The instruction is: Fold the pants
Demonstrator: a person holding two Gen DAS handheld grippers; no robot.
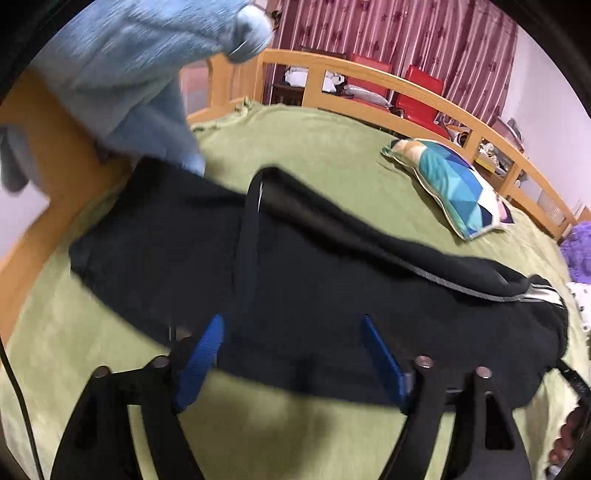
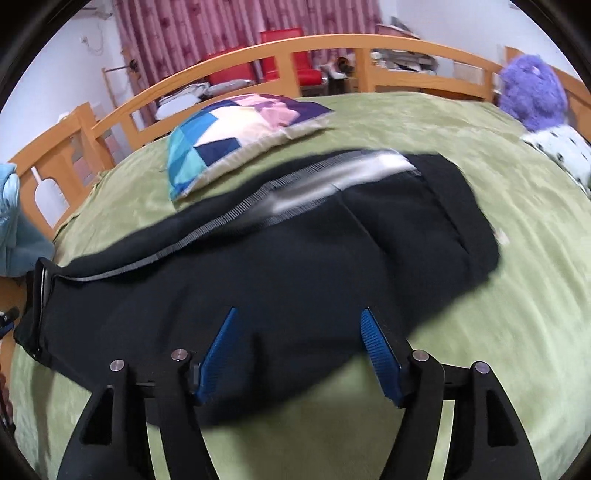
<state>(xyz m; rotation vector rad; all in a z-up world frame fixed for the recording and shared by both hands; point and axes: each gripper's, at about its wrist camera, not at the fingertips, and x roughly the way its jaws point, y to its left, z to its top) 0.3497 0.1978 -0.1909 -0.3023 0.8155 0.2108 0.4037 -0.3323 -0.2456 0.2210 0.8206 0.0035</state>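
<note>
Pants (image 2: 258, 266) on green bedspread (image 2: 480, 332), wooden-railed bed (image 2: 332, 42)

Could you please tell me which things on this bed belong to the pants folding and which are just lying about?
Job:
black pants
left gripper, open
right gripper, open

Lying about:
patchwork pillow
purple plush toy
light blue garment
red chairs

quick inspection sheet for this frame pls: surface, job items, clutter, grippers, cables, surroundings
Surface: green bedspread, bare around the pants.
Job's things: black pants lying flat, grey side stripe, blurred.
Clutter: patchwork pillow, purple plush toy, light blue garment.
Grippers: left gripper and right gripper both open over the near edge of the pants, not pressing on them.
Cables: black cable at the left edge.
Surroundings: wooden bed rail, red chairs, pink curtain.
</note>
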